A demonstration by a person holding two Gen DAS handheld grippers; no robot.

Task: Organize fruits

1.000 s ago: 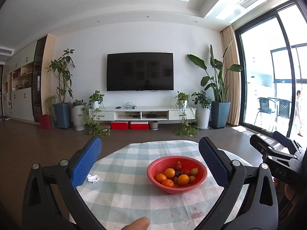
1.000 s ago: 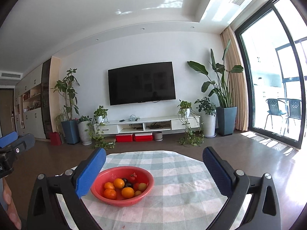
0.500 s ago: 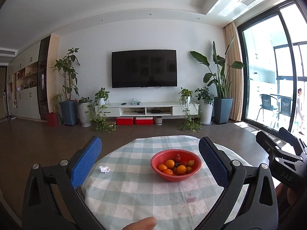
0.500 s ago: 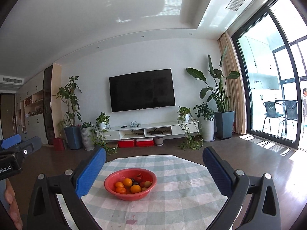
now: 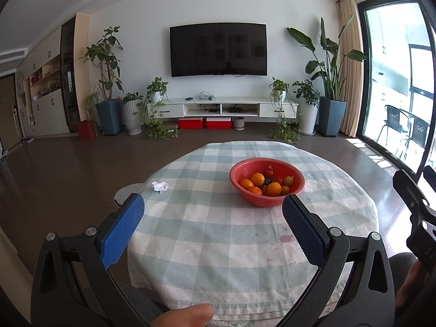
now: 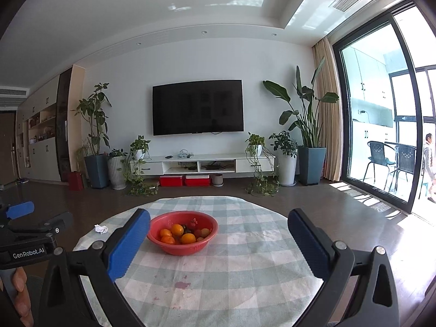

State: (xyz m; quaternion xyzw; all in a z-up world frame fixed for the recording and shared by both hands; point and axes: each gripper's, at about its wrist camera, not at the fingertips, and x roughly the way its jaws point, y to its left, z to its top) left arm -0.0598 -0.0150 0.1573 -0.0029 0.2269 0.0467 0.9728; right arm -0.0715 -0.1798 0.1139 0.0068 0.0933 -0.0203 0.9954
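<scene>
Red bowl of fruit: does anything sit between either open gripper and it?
Nothing visible does. Bare checked tablecloth lies between the left gripper and the red bowl, likewise for the right gripper. The crumpled tissue lies off to the left.

The left gripper hangs over the near part of a round worktop covered with a pale green-and-white checked cloth, its 2 blue-padded fingers spread wide with nothing between them. A red bowl sits on the cloth toward the far right, just beyond the right finger's tip, holding 4 oranges and several smaller red and dark fruits. A crumpled white scrap of paper lies on the cloth well to the left of the bowl. Reddish stains mark the cloth nearer the camera. A fingertip shows at the bottom edge. The right gripper is partly visible at the right edge.
</scene>
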